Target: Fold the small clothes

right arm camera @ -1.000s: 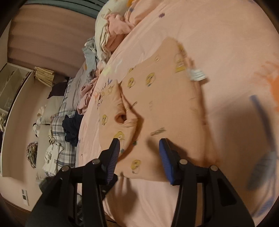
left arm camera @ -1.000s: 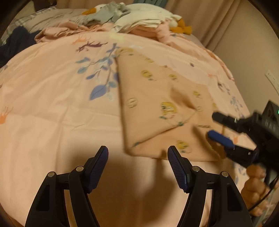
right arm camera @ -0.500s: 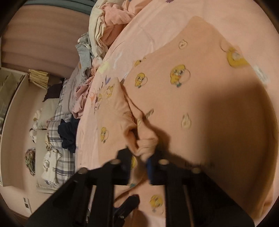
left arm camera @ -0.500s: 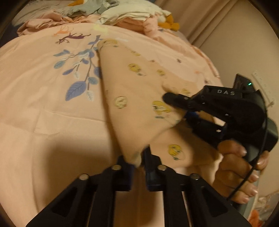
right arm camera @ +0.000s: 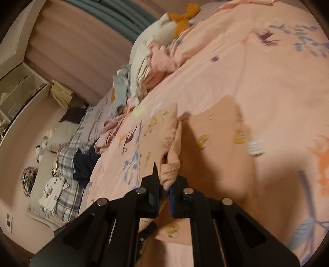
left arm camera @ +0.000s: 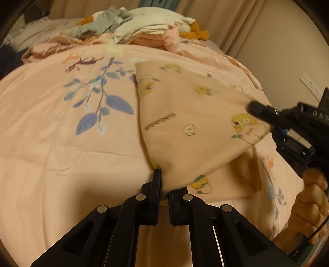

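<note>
A small peach garment [left arm camera: 185,123] printed with yellow chicks lies on the pink bed cover [left arm camera: 61,143]. My left gripper [left arm camera: 164,184] has the garment's near corner between its pads, and its jaws are closing on the cloth. My right gripper [left arm camera: 267,121] enters the left wrist view from the right, pinching the garment's right edge and holding it off the bed. In the right wrist view the right gripper [right arm camera: 164,184] is shut on a bunched fold of the garment [right arm camera: 216,143]. The lifted layer hangs between the two grippers above a lower layer.
A pile of loose clothes [left arm camera: 144,26] and a soft toy with an orange bow [right arm camera: 181,18] lie at the bed's far end. A dark garment [right arm camera: 84,164] rests on a plaid blanket. A hand [left arm camera: 308,205] holds the right gripper near a wall socket [left arm camera: 310,84].
Both grippers went from open to shut on the garment's near edge. The right gripper then rose, lifting the cloth off the bed between them.
</note>
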Demonstrator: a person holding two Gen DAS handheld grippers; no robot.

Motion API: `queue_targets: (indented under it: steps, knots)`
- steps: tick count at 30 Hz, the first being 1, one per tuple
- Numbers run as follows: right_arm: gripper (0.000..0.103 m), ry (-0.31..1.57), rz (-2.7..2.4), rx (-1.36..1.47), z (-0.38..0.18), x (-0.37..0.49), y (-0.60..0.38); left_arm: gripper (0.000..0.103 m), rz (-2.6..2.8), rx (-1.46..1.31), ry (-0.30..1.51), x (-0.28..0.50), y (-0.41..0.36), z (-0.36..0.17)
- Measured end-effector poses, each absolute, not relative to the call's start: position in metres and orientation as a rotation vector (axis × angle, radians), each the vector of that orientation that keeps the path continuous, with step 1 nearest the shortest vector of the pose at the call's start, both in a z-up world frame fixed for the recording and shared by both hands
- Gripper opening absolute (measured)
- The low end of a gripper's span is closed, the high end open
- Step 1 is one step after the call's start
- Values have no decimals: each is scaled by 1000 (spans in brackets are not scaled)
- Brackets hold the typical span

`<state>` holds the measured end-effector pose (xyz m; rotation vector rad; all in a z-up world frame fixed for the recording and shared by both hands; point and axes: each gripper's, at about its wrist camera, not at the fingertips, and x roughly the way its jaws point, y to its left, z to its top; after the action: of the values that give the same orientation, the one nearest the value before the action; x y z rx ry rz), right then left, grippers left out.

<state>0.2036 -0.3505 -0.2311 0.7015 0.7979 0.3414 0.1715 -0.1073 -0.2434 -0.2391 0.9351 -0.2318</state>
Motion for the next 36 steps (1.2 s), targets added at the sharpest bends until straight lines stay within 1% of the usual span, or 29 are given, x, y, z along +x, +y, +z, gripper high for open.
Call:
queue_targets:
  steps: [5, 11, 17, 19, 20, 22, 27, 36]
  knots:
    - [8, 790, 289, 781, -240, 190, -386, 6, -255, -222, 915, 170, -121, -237]
    - [8, 795, 239, 640, -237, 167, -393, 6, -262, -139, 900, 154, -130, -240]
    - [8, 895, 174, 597, -269, 171, -395, 3, -242, 30, 819, 131, -137, -240]
    - [8, 893, 170, 581, -269, 169, -394, 3, -271, -6, 813, 128, -130, -236]
    - [8, 887, 174, 575, -267, 169, -394, 0, -300, -50, 811, 126, -122, -231]
    - [9, 887, 177, 577, -265, 168, -396, 0, -326, -91, 797, 123, -111, -225]
    - [9, 908, 181, 615, -270, 170, -400, 0, -295, -57, 735, 115, -106, -211]
    - [9, 895, 187, 598, -266, 158, -401, 0, -251, -26, 785, 127, -118, -231]
